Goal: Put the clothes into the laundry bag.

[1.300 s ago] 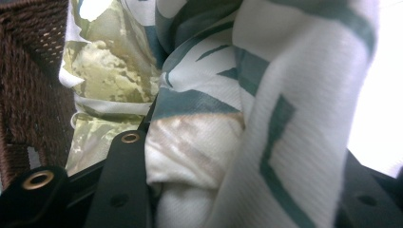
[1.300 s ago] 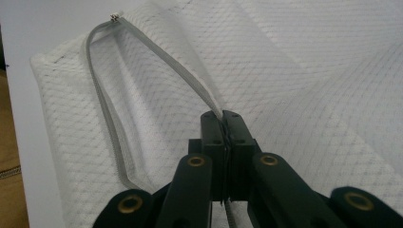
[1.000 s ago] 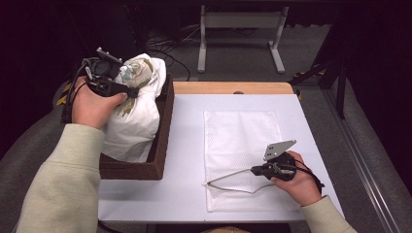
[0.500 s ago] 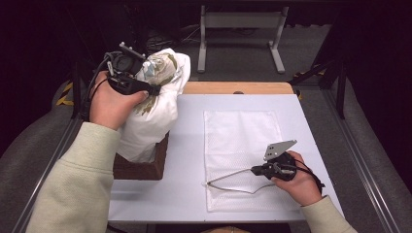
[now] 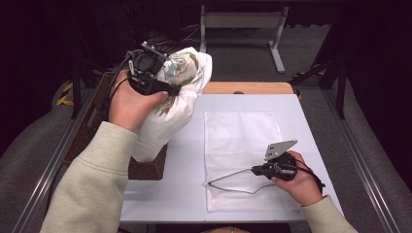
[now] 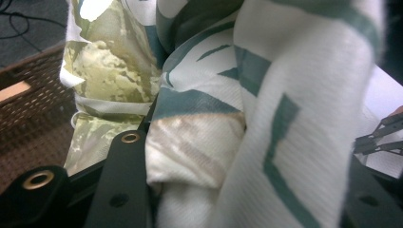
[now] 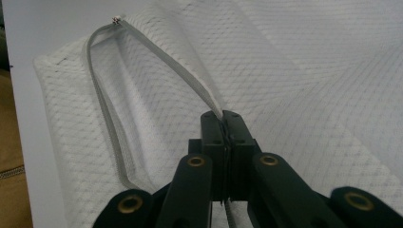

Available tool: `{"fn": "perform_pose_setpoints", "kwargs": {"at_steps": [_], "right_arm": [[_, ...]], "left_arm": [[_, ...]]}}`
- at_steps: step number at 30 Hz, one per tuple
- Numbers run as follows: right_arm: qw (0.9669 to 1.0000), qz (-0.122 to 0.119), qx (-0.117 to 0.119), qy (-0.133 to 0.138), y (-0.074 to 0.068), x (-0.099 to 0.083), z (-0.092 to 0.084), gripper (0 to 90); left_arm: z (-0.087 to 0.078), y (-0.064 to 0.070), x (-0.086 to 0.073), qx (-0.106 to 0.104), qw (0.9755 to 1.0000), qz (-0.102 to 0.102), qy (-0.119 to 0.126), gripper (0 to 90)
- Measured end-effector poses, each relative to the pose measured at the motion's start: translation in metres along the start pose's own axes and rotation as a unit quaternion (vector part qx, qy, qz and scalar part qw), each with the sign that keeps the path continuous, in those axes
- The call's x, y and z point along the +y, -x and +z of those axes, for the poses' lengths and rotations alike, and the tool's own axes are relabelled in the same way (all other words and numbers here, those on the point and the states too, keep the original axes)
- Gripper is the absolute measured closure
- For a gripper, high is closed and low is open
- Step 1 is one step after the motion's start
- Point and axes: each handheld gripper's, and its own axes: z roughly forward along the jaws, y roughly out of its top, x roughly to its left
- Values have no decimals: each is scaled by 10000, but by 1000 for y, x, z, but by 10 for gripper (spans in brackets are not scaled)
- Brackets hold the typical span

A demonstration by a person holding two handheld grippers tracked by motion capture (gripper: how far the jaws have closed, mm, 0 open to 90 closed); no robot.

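The left gripper (image 5: 167, 87), raised above the wicker basket (image 5: 145, 167), has its jaws clamped on a white, green-patterned cloth bundle (image 5: 170, 114). The right gripper (image 5: 255, 170), low on the surface (image 5: 184, 194), has its jaws closed on the open zipper edge of the flat mesh bag (image 5: 243, 136).

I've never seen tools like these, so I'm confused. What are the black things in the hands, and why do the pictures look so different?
They are grippers, like big tongs, one in each of a person's hands. One picture looks down from above the white table. The other two come from little cameras riding on each gripper, so they look very close up. The left gripper squeezes a bundle of white, green-patterned cloth above a brown wicker basket. The right gripper is shut on the zipper edge of a white mesh bag lying flat on the table, holding its mouth open.
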Motion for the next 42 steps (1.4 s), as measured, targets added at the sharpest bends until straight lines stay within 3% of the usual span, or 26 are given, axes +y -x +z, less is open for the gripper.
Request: {"fn": "perform_pose_setpoints", "kwargs": {"at_steps": [19, 27, 32, 42], "right_arm": [[10000, 21, 1, 26, 0, 0, -1, 891], [10000, 35, 3, 27, 0, 0, -1, 892], [10000, 35, 2, 43, 0, -1, -2, 891], [9999, 100, 19, 111, 2, -1, -3, 892]], "left_arm": [[19, 46, 27, -388, 9983, 367, 231, 557], [27, 62, 33, -693, 9961, 451, 300, 556], [34, 67, 34, -905, 9944, 445, 326, 556], [44, 75, 27, -957, 9934, 582, 230, 556]]}}
